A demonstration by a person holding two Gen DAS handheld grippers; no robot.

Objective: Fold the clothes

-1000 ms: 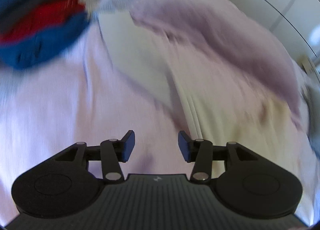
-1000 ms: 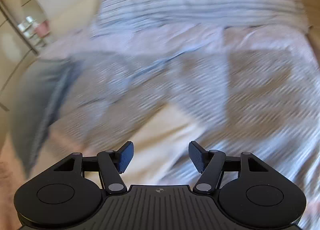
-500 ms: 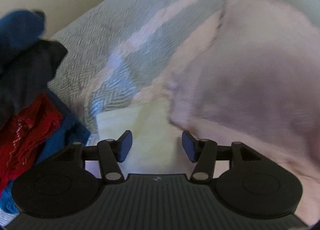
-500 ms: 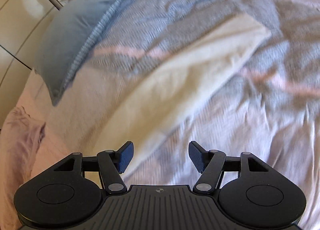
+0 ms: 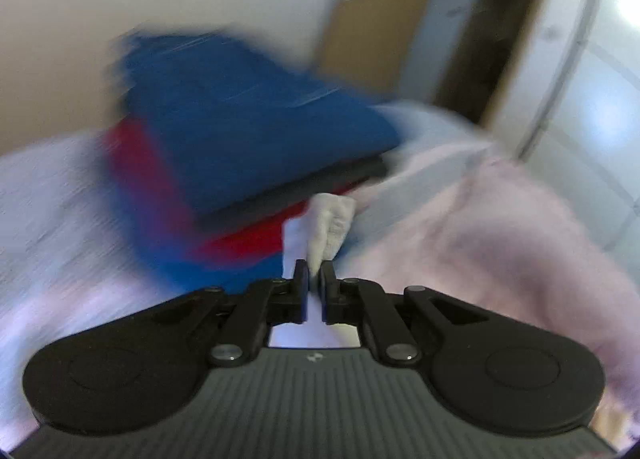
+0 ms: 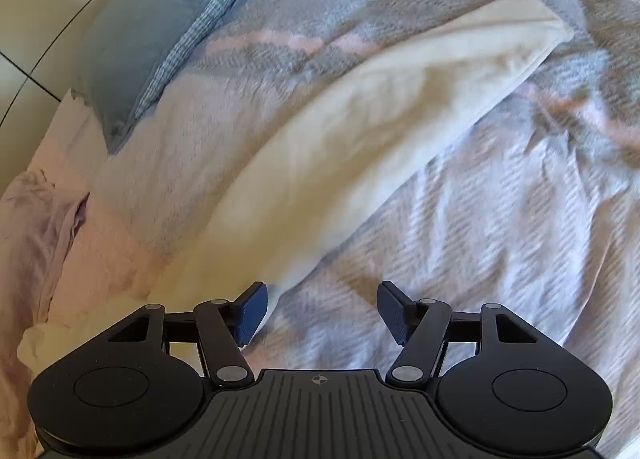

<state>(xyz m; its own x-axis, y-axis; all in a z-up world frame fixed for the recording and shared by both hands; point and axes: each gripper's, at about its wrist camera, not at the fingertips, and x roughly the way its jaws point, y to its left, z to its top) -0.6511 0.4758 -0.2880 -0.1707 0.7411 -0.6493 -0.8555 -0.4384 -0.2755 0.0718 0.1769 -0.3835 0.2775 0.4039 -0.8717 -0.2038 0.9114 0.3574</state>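
Left hand-held gripper [image 5: 314, 279] pinches a corner of the cream garment [image 6: 360, 131], which lies stretched across the bed [image 6: 500, 239]; right hand-held gripper [image 6: 320, 313] gapes empty. Risk: the small pinch slips under pull.

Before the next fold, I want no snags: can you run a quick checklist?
1. Left gripper shut on the cream cloth: ok.
2. Right gripper open, holding nothing: ok.
3. Cream cloth lying flat on the bedspread: ok, a long strip.
4. Folded stack clear of the lifted end: cannot tell, blurred.
5. Right fingers at the cloth's edge: ok.
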